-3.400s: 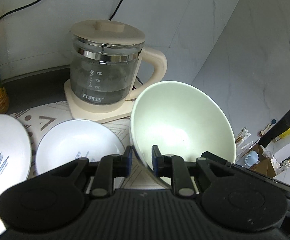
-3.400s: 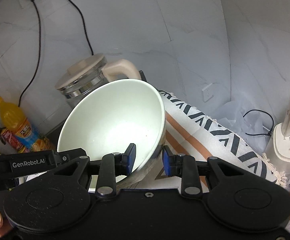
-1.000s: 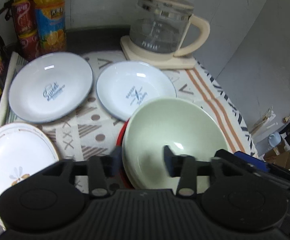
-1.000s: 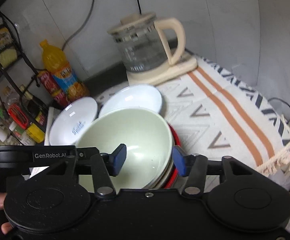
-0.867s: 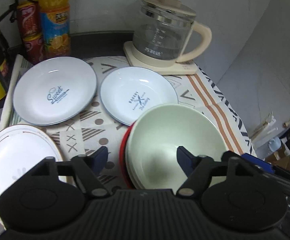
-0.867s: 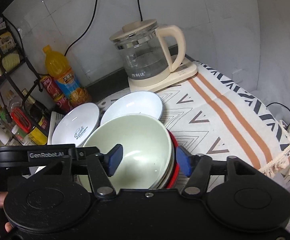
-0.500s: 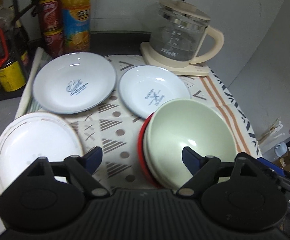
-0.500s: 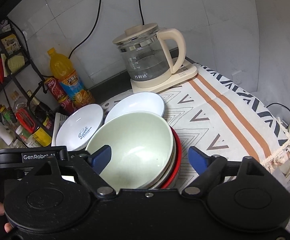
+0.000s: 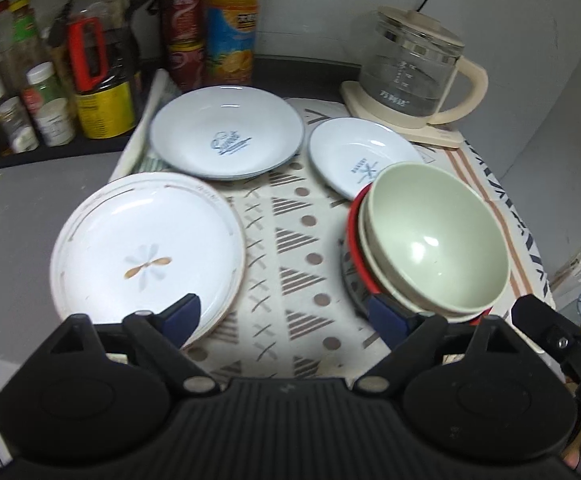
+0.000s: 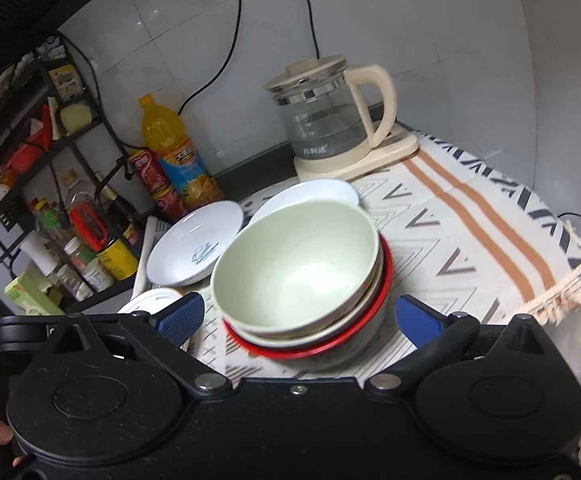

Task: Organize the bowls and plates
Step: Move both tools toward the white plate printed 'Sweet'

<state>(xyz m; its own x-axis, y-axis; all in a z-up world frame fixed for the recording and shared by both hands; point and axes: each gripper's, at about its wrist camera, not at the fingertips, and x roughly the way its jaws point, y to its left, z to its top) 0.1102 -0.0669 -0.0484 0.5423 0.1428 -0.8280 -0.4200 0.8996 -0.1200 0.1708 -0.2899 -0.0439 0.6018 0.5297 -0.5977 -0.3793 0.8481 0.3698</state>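
- Left wrist view: the left gripper is spread wide and holds nothing; the green bowl sits mouth-up, nested in a red-rimmed bowl just ahead of its right finger, and the flower plate lies flat by its left finger
- Farther ahead lie two blue-rimmed plates
- Right wrist view: the right gripper is also wide apart and empty, with the bowl stack between and just beyond its fingers; only this view shows the shelf rack
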